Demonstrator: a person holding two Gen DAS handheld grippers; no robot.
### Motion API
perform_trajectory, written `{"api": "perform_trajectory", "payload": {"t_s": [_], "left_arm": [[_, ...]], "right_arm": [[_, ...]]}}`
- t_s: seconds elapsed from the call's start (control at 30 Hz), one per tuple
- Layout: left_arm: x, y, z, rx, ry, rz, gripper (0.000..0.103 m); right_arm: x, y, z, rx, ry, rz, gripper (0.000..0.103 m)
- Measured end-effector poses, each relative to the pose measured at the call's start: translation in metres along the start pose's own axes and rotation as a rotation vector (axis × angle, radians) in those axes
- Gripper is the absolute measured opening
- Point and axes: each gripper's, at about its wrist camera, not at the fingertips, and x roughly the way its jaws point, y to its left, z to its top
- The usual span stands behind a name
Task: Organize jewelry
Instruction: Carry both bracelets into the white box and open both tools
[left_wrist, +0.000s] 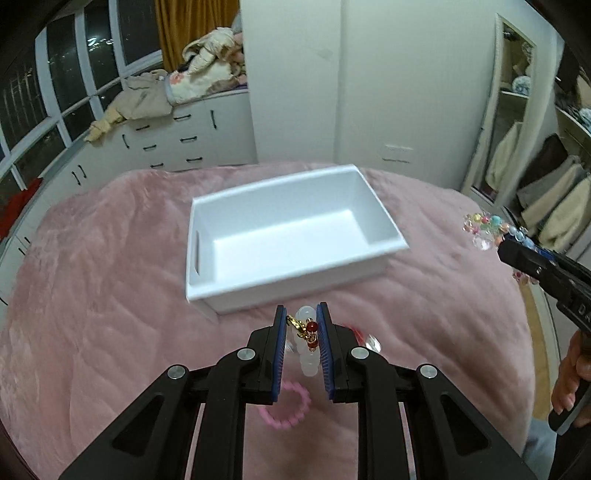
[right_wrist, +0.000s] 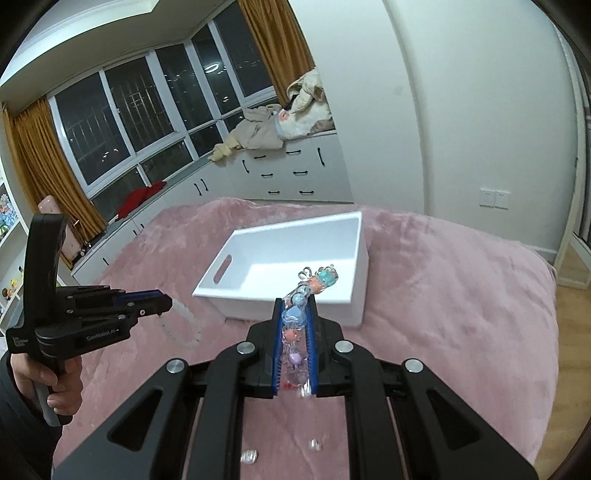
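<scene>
Pink plush blanket (left_wrist: 92, 295) covers the bed, and the white bin (left_wrist: 291, 236) sits on it as the landmark, open side up and empty, ready to take pieces. Near the bin's front wall, the left tool (left_wrist: 302, 325) pinches a white bead bracelet (left_wrist: 308, 347) with gold and red charms, lifted off the bed. A pink bead bracelet (left_wrist: 291, 406) lies nearer still, waiting. Right of the bin, the right tool (right_wrist: 295, 314) clamps a multicoloured bead strand (right_wrist: 314, 282), probably for dropping in.

One white box (left_wrist: 291, 236), centre frame. Four jewelry pieces: white bead bracelet (left_wrist: 308, 339) and pink bead bracelet (left_wrist: 286, 406) lower centre, multicolour bead bracelet (right_wrist: 295, 321) lower centre of right view, clear crystal piece (left_wrist: 373, 343). Two grippers: left gripper (left_wrist: 301, 325), right gripper (right_wrist: 295, 310).
</scene>
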Motion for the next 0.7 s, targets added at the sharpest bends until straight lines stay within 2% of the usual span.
{"api": "perform_trajectory", "payload": {"t_s": [0.2, 0.37, 0.53, 0.7], "left_arm": [[0.043, 0.022, 0.041, -0.073, -0.003, 0.048, 0.022], [0.090, 0.041, 0.058, -0.120, 0.030, 0.075, 0.022], [0.134, 0.062, 0.060, -0.185, 0.075, 0.107, 0.022], [0.154, 0.072, 0.052, -0.189, 0.111, 0.139, 0.022]], "right_arm": [[0.063, -0.007, 0.031, -0.022, 0.009, 0.046, 0.011], [0.133, -0.008, 0.037, -0.033, 0.063, 0.086, 0.011], [0.198, 0.002, 0.023, -0.077, 0.151, 0.091, 0.011], [0.229, 0.005, -0.001, -0.086, 0.216, 0.092, 0.011]]}}
